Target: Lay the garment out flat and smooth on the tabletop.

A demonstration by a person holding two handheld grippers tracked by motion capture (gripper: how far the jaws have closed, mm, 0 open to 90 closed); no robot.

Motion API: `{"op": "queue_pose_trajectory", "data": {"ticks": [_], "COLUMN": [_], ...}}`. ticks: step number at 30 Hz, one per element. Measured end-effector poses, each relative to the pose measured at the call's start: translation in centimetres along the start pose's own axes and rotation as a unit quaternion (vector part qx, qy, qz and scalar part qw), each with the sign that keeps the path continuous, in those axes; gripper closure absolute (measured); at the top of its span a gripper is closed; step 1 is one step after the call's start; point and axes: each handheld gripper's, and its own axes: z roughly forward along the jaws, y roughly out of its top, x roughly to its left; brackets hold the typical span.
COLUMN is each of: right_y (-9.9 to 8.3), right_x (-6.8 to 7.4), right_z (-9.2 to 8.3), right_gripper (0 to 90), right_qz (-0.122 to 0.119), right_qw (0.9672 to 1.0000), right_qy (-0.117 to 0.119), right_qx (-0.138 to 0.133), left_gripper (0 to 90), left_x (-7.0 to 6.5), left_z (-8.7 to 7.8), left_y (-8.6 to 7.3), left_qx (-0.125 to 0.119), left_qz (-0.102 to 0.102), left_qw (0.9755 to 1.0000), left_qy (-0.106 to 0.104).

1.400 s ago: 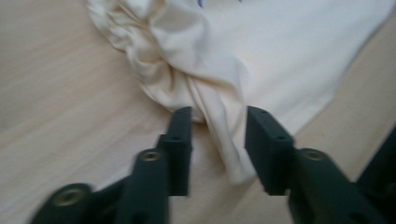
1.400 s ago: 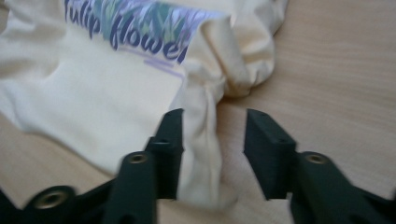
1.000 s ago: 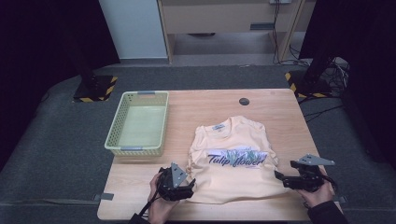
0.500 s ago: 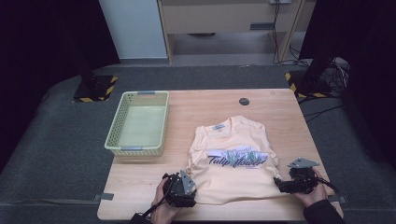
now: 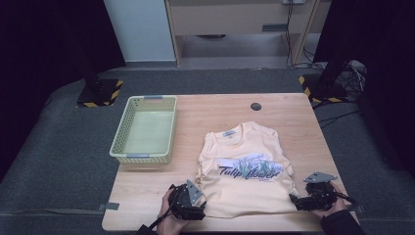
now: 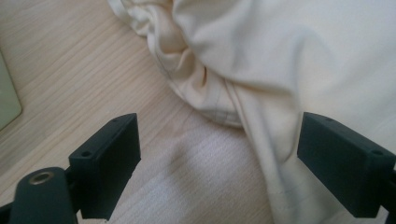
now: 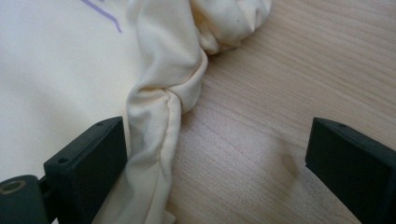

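Since a second ago, drawn back toward the near table (image 5: 161, 196) edge, jaws just opened. Left hand-held gripper (image 5: 199, 209) wide, empty, at the cream T-shirt's (image 5: 244, 183) left hem corner; T-shirt flat mid-table; right hand-held gripper (image 5: 293, 199) wide, straddling its bunched right edge.
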Motion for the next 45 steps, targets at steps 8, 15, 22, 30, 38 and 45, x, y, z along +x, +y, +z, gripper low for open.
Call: {"op": "queue_pose_trajectory", "data": {"ticks": [8, 15, 22, 30, 38, 45], "right_y": [1.6, 3.5, 6.8, 9.7, 12.3, 13.9], "right_x": [-1.1, -2.1, -3.6, -4.2, -4.9, -5.7], "right_z": [-1.3, -1.3, -0.1, 1.5, 3.8, 6.0], "right_gripper": [3.6, 4.9, 6.1, 6.5, 7.2, 8.8], "right_qz": [0.031, 0.051, 0.062, 0.061, 0.065, 0.073], "right_qw": [0.9966, 0.9921, 0.9875, 0.9855, 0.9856, 0.9866], "right_qy": [0.01, 0.015, 0.015, 0.008, -0.004, 0.002], "right_qx": [-0.076, -0.113, -0.144, -0.158, -0.156, -0.146], "left_gripper": [15.2, 15.9, 17.9, 18.7, 20.4, 22.6], "left_x": [3.2, 5.1, 6.9, 8.7, 10.1, 10.5], "left_z": [-1.1, -0.3, 0.9, 2.1, 3.9, 6.8], "left_y": [1.6, 4.7, 7.7, 8.8, 9.6, 10.4], "left_qx": [-0.051, -0.079, -0.096, -0.103, -0.106, -0.087], "left_qz": [-0.086, -0.108, -0.133, -0.155, -0.165, -0.171], "left_qw": [0.9945, 0.9901, 0.9858, 0.9822, 0.9803, 0.9809], "left_qy": [-0.033, -0.043, -0.038, -0.028, -0.024, -0.03]}}
